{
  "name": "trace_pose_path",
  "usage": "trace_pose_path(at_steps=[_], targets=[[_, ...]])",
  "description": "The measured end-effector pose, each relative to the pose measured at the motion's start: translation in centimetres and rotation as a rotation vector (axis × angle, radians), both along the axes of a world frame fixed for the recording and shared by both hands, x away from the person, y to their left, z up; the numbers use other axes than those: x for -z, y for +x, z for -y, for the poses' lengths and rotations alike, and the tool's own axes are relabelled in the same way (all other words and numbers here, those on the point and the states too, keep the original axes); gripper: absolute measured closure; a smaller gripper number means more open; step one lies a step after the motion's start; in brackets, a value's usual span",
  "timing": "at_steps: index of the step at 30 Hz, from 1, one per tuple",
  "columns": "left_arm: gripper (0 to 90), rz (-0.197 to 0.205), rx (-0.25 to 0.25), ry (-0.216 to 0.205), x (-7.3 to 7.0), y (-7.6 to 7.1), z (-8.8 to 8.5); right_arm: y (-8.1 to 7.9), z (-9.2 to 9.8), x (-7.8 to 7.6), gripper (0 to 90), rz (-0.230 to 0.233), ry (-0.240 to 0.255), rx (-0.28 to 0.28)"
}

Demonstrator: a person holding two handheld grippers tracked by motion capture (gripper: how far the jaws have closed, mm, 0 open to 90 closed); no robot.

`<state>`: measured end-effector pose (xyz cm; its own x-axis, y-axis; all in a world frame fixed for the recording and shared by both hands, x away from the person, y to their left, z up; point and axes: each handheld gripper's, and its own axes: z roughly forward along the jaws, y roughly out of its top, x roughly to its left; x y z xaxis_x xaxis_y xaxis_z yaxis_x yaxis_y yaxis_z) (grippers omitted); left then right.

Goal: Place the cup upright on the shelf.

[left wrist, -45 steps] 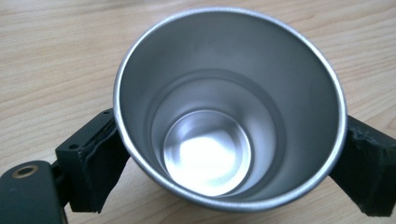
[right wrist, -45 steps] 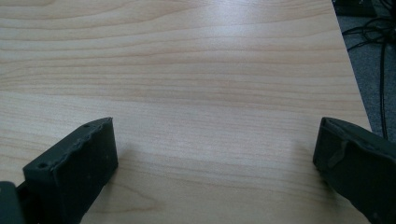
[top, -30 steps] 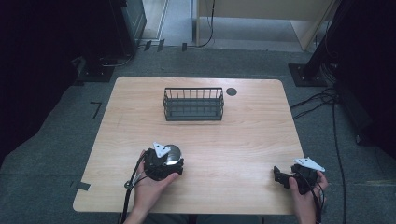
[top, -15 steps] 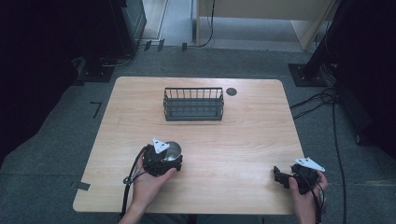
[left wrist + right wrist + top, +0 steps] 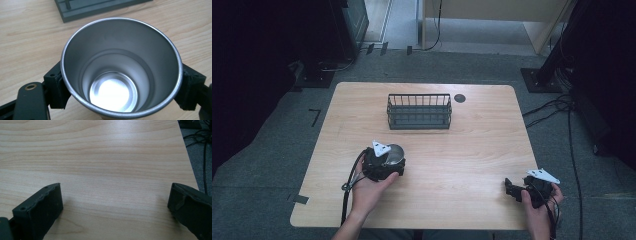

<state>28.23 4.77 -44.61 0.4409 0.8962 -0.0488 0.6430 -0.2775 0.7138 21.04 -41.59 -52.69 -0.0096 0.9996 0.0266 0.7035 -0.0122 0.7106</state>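
A light wooden tabletop (image 5: 472, 150) stands on grey carpet floor (image 5: 272, 150). Black cables (image 5: 562, 107) trail at the right; dark furniture (image 5: 347, 25) and a pale cabinet (image 5: 492, 10) stand behind.

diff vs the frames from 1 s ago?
Left tongs have just been closing on the steel cup; the pads now press its sides, and the left hand has drawn back slightly toward the table's near edge. Unchanged: right tongs open over bare wood at the near right corner, wire basket at the far middle.
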Motion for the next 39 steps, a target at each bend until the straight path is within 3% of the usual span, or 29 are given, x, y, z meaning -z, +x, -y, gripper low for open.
trace_pose_path(at_steps=[39], targets=[[19.1,0.054,-0.005,-0.002,-4.4,6.2,0.6,0.0,0.0,0.0,0.0,0.0,0.0,0.0]])
